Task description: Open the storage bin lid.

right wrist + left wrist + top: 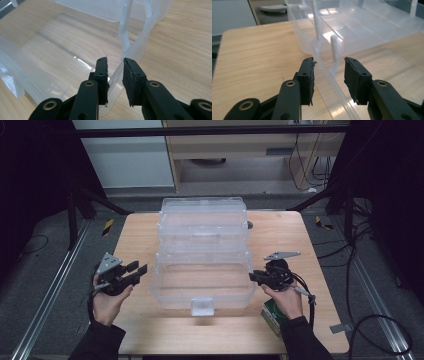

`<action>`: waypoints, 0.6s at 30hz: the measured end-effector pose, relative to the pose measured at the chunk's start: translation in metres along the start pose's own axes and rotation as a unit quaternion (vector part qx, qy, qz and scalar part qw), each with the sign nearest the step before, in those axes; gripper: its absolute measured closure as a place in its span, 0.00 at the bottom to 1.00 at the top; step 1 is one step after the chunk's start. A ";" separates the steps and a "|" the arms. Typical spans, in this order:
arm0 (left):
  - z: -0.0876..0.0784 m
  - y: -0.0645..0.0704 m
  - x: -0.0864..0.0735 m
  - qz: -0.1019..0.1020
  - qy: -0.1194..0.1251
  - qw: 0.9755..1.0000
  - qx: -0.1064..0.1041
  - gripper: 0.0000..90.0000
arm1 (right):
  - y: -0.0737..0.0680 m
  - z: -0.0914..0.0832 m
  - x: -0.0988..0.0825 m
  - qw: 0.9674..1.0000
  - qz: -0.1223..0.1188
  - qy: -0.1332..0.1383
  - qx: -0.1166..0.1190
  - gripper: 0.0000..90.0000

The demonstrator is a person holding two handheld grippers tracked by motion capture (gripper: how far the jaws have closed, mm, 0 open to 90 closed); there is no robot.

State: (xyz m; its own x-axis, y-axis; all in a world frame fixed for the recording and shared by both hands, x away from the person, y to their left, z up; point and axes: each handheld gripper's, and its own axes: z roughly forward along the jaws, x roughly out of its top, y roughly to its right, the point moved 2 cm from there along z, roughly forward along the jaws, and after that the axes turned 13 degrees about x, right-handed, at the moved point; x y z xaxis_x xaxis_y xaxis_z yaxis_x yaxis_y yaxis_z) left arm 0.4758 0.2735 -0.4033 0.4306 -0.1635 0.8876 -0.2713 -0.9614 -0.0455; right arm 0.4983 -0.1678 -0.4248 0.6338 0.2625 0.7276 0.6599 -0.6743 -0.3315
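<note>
My right fingers (115, 75) are gripping the box (202, 285) rim while my left fingers (329, 75) are straddling the opposite rim, open, not pinching.

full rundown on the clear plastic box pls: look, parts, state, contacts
The box is clear, colourless plastic, a tiered organiser opened out into stepped trays linked by thin clear arms, all looking empty. A frosted latch sits on the front wall of the lowest tray. It stands upright mid-table, front toward the person. The right gripper straddles the bottom tray's right rim, jaws narrowly apart; whether its pads press the rim is unclear. The left gripper has its open jaws either side of the left rim, not pressing.
</note>
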 end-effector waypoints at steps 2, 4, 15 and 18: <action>0.005 0.008 -0.014 0.010 -0.025 1.000 -0.016 0.66 | -0.001 0.000 0.000 1.000 -0.002 0.000 -0.001 0.82; 0.008 0.008 -0.017 0.006 -0.030 0.999 -0.014 0.66 | -0.001 0.000 0.000 1.000 -0.003 0.000 -0.003 0.82; 0.023 0.017 -0.030 -0.001 -0.056 0.998 -0.036 0.75 | -0.001 0.000 0.000 1.000 -0.005 -0.001 -0.004 0.82; 0.023 0.017 -0.029 -0.003 -0.056 0.998 -0.037 0.76 | -0.001 0.000 0.000 1.000 -0.004 -0.001 -0.005 0.82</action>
State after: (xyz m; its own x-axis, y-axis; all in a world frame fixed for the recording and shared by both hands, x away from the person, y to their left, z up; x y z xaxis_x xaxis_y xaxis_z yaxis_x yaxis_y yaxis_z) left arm 0.4782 0.2569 -0.4407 0.5253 -0.1851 0.8305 -0.3297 -0.9441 -0.0019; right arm 0.4979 -0.1667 -0.4245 0.6288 0.2695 0.7294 0.6616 -0.6784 -0.3197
